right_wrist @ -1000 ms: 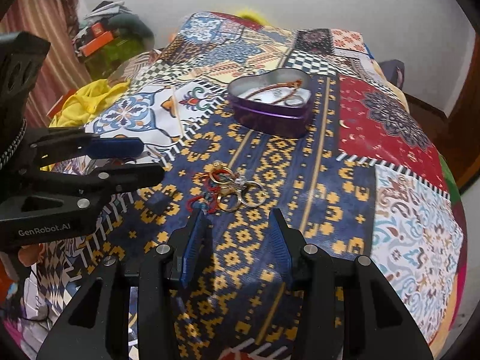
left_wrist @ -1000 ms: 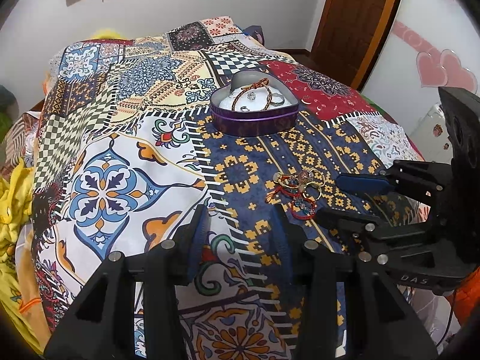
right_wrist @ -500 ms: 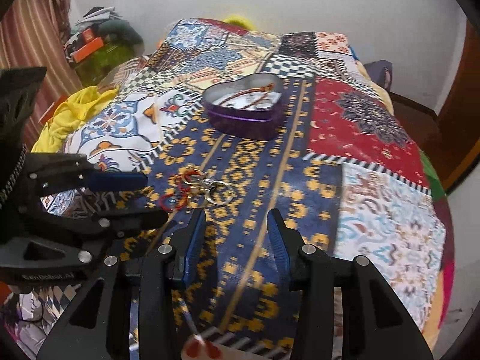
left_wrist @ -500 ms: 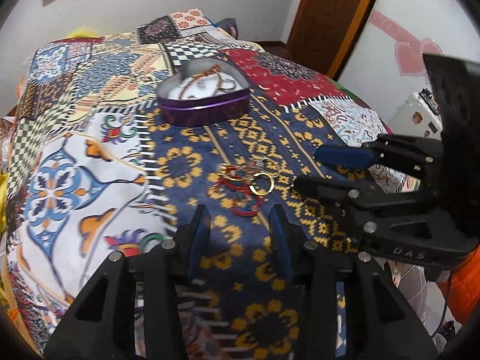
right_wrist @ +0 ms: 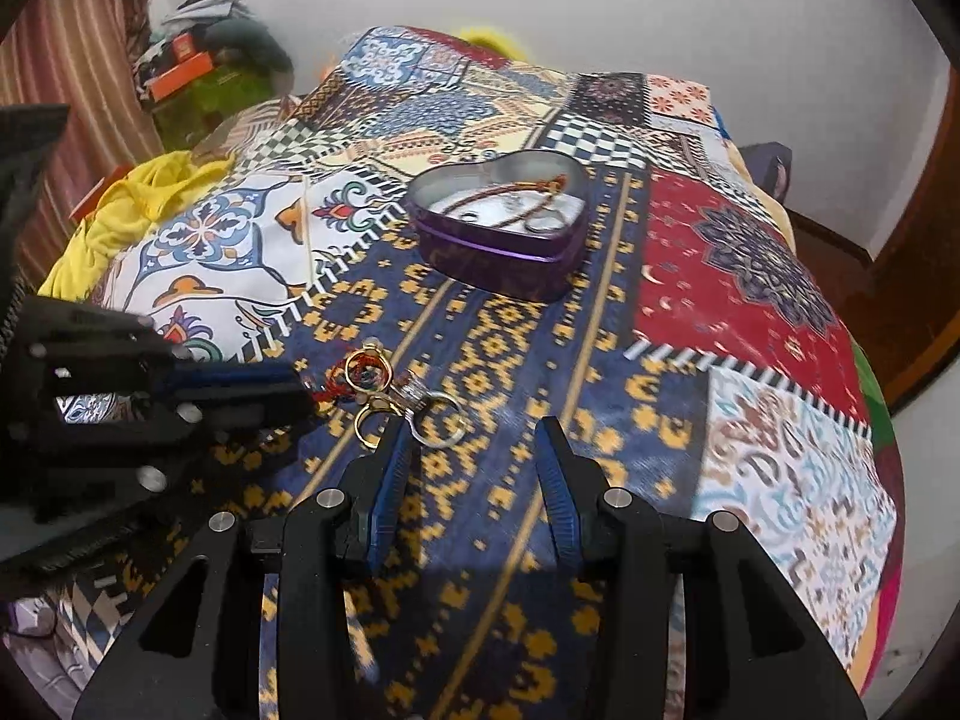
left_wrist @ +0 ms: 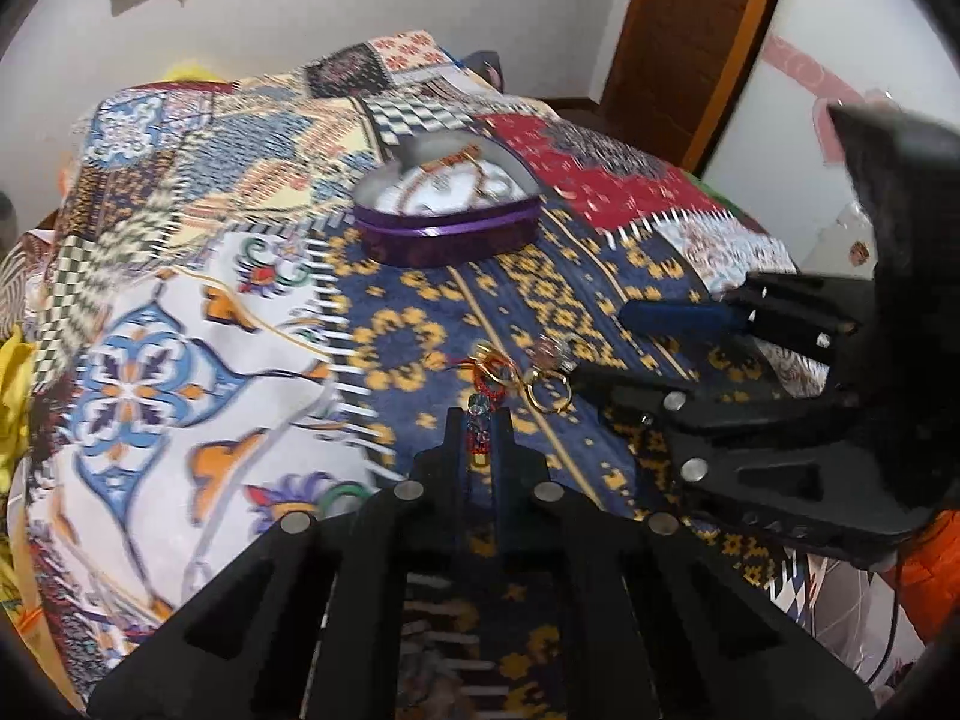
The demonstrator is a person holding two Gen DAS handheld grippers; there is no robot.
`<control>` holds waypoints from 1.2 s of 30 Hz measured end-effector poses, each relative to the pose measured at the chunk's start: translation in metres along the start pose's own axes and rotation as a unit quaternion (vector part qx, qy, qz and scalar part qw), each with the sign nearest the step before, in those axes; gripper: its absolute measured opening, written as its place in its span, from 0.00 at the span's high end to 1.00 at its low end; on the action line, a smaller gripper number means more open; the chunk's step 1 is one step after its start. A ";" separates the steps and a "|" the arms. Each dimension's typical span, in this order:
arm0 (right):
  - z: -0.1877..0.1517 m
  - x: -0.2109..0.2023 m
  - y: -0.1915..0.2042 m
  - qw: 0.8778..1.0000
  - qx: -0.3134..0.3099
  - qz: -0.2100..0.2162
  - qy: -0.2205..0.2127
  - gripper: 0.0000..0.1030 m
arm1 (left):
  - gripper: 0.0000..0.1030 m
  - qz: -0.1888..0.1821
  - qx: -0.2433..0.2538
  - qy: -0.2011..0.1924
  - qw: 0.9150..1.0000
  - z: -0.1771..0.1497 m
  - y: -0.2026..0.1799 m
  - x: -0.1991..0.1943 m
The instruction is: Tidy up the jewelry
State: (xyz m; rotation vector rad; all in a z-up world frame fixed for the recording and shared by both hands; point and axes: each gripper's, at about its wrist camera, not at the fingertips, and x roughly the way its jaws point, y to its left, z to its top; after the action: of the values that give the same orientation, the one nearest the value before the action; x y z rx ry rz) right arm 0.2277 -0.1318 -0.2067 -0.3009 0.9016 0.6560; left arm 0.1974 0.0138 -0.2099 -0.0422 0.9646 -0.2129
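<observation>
Jaws of the left gripper (left_wrist: 478, 420) are pinched on a beaded red piece (left_wrist: 480, 432) of the small jewelry pile (right_wrist: 399, 387), near the heart tin (right_wrist: 501, 240). Right gripper (right_wrist: 474, 450) is held wide open. Rings look light, hard and slippery; thin loops should be nipped.

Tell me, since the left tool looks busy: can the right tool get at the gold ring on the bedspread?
Probably yes. The right tool is open and the gold ring lies just beside its left fingertip, uncovered, though a silver ring touches it and the left tool sits close.
</observation>
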 end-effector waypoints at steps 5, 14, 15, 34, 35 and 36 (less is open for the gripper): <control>0.006 0.007 0.007 1.000 -0.013 0.008 0.001 0.62 | 0.95 0.007 -0.013 -0.027 1.000 0.008 0.016 -0.019; 0.011 0.010 0.010 1.000 -0.011 0.015 0.000 0.77 | 0.95 0.016 -0.020 -0.058 0.998 0.020 0.024 -0.040; 0.010 0.009 0.010 1.000 -0.009 0.014 -0.001 0.77 | 0.95 0.016 -0.020 -0.060 0.998 0.021 0.025 -0.042; 0.041 -0.047 -0.015 0.996 0.037 -0.004 -0.084 0.77 | 0.95 0.016 -0.011 -0.110 0.994 0.062 0.016 -0.062; 0.044 -0.049 -0.016 0.995 0.039 -0.005 -0.089 0.77 | 0.95 0.015 -0.011 -0.113 0.993 0.066 0.016 -0.061; 0.047 -0.049 -0.018 0.995 0.039 -0.006 -0.092 0.77 | 0.95 0.015 -0.011 -0.115 0.993 0.068 0.016 -0.061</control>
State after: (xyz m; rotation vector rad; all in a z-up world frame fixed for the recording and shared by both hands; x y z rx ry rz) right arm 0.2463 -0.1415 -0.1396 -0.1720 0.7465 0.6250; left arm 0.2222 0.0375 -0.1233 -0.0703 0.7381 -0.1668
